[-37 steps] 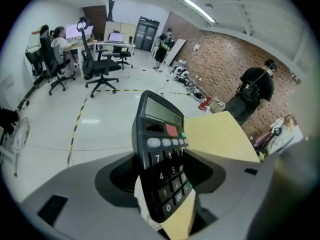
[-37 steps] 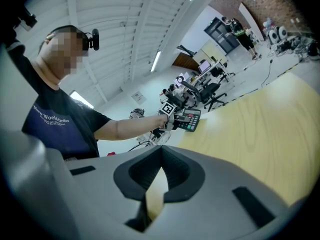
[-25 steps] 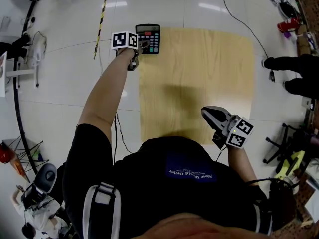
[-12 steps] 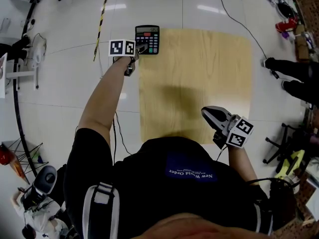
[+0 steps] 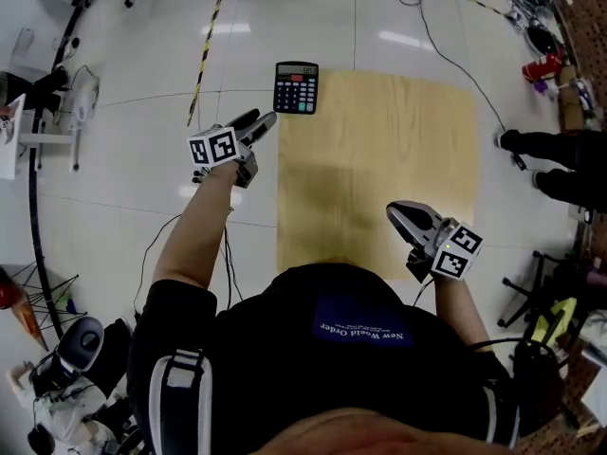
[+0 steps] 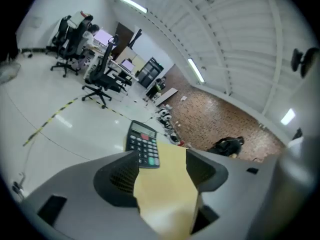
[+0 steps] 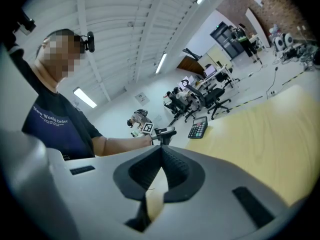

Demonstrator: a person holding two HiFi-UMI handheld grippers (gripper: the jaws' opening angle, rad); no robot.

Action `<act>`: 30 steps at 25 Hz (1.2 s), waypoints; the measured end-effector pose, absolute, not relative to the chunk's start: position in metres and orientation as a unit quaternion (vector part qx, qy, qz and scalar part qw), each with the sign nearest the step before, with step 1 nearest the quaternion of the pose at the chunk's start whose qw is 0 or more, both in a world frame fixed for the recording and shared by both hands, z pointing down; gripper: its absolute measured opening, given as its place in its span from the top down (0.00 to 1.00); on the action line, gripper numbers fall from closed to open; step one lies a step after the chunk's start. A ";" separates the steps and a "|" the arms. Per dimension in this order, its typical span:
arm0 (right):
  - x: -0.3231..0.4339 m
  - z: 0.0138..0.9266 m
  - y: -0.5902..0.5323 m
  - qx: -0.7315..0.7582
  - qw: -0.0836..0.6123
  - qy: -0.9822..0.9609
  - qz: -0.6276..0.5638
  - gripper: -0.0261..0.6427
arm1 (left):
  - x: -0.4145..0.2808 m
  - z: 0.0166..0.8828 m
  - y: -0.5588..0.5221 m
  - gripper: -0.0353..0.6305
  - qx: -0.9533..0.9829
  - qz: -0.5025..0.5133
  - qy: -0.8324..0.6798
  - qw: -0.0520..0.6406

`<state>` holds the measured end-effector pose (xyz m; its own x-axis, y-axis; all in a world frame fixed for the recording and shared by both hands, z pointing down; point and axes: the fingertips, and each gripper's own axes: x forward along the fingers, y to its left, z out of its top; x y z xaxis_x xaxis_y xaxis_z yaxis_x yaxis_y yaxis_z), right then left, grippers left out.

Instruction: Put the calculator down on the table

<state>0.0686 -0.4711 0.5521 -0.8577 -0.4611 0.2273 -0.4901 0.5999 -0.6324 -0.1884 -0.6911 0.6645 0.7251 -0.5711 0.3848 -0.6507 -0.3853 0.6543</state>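
Note:
The black calculator (image 5: 296,87) lies flat on the far left corner of the light wooden table (image 5: 398,159), overhanging its far edge a little. My left gripper (image 5: 258,121) hovers off the table's left side, nearer to me than the calculator, open and empty. In the left gripper view the calculator (image 6: 142,144) shows beyond the parted jaws of the left gripper (image 6: 160,169). My right gripper (image 5: 408,218) hangs over the table's near right part, shut on nothing. In the right gripper view its jaws meet, and the calculator (image 7: 198,128) lies far off.
A person's black shoes (image 5: 545,145) stand on the floor right of the table. Cables (image 5: 455,36) and yellow-black tape (image 5: 206,41) lie on the white floor. Office chairs (image 6: 102,79) stand further back, and a red object (image 5: 542,67) is at the far right.
My left gripper has let go of the calculator and drawn back toward me and leftward, off the table. The calculator stays on the table corner. The right gripper has not moved.

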 end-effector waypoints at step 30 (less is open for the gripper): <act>0.165 0.375 -0.427 0.322 -0.019 -0.935 0.145 0.98 | -0.047 0.373 -0.403 0.94 0.932 -0.203 -0.143 0.263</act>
<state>0.1652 -0.4270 0.3752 -0.7913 -0.6088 0.0574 -0.5977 0.7501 -0.2831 -0.0468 -0.4035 0.3726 0.8767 -0.3740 -0.3024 -0.1611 -0.8207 0.5481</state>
